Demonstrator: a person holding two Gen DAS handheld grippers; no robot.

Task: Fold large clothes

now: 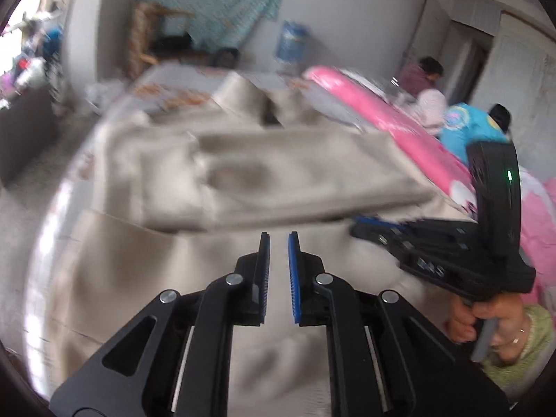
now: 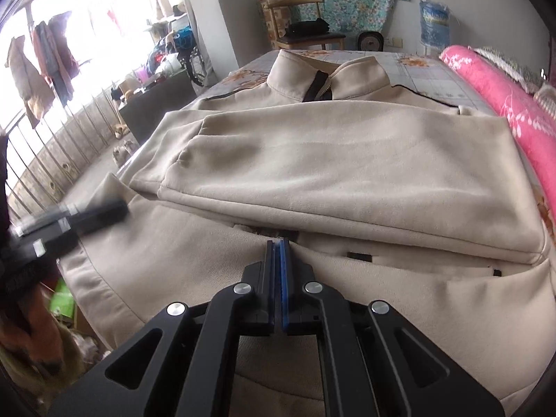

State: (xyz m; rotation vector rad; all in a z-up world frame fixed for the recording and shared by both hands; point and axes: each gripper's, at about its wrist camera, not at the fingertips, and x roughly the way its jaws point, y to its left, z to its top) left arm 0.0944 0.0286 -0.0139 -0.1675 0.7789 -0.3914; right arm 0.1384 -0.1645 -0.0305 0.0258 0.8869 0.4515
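Observation:
A large beige zip jacket (image 2: 347, 173) lies spread on the bed, collar at the far end, both sleeves folded across its chest. It also shows, blurred, in the left wrist view (image 1: 243, 180). My right gripper (image 2: 279, 243) is shut on a pinch of the jacket's front fabric near the zipper, just below the folded sleeves. My left gripper (image 1: 278, 238) hovers over the jacket's lower part with its jaws a little apart and nothing between them. The right gripper also appears in the left wrist view (image 1: 361, 229), and the left gripper shows blurred at the left of the right wrist view (image 2: 118, 208).
A rolled pink quilt (image 2: 504, 104) lies along the bed's right side. The bed sheet (image 2: 410, 66) has a floral print. A wooden chair (image 2: 305, 24) and a blue water bottle (image 2: 434, 21) stand by the far wall. Clothes hang at the window railing (image 2: 45, 69). People sit beyond the quilt (image 1: 427, 83).

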